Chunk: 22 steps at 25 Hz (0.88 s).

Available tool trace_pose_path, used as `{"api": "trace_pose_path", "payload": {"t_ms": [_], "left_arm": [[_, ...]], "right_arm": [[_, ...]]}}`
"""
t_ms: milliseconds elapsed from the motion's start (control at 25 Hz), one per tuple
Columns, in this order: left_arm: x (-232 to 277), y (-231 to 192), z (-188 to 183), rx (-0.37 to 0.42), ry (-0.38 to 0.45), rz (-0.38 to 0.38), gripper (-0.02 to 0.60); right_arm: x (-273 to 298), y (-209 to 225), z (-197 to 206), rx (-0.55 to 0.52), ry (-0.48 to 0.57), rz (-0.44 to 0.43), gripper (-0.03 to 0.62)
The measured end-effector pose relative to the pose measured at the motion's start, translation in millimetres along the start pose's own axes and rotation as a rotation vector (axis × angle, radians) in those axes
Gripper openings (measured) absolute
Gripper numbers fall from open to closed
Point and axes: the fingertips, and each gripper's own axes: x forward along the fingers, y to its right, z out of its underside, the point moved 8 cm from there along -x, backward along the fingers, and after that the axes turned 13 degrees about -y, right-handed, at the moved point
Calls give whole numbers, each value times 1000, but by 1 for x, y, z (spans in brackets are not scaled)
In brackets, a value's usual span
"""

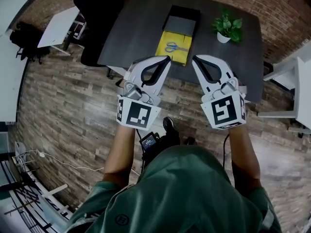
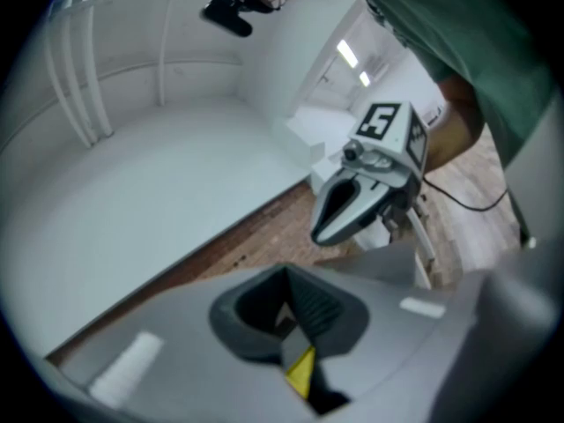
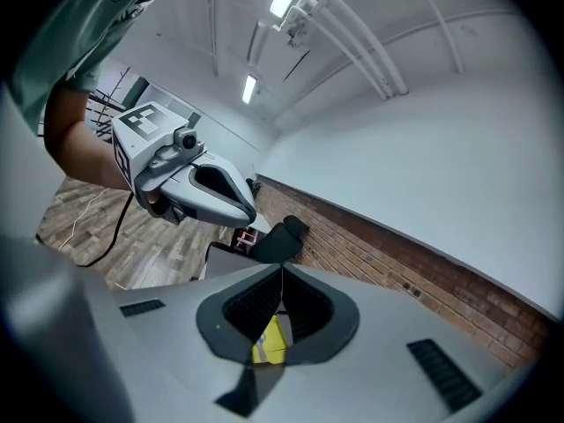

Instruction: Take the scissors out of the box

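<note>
Both tools are pointing forward side by side, well short of the scissors point(image 1: 176, 47), which are lying ahead of the two tips and lower than them, roughly in line with the gap between the tools and a little nearer the left tool point(image 1: 168, 58) than the right tool point(image 1: 194, 58). The left tool's jaws are sitting closed together with nothing between them, and the right tool's jaws are likewise pressing tip to tip and gripping nothing. The scissors are resting flat inside the yellow box point(image 1: 171, 57), which is sitting at the near edge of the dark bench point(image 1: 136, 33), just beyond the left tool's tip in the head view. The scissors are showing blue handle loops turned toward the left tool's side and pale blades pointing toward the right tool's side; they are too small to tell whether the blades are parted. A black tray point(image 1: 182, 21) is lying just past the yellow box, touching it, farther from both tools. A potted plant point(image 1: 227, 27) is standing on the bench ahead of the right tool, apart from the box.
</note>
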Motion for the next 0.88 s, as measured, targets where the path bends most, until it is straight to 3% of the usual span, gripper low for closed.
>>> {"api": "trace_pose_path", "payload": {"t_ms": [480,880], "left_arm": [[38,-61,59,-12,67,58,-2],[70,-72,97,-58,19,85,-2]], "right_arm": [[83,10,-29,18,-84,35,8],[137,16,-13,22,-122,-35,8]]}}
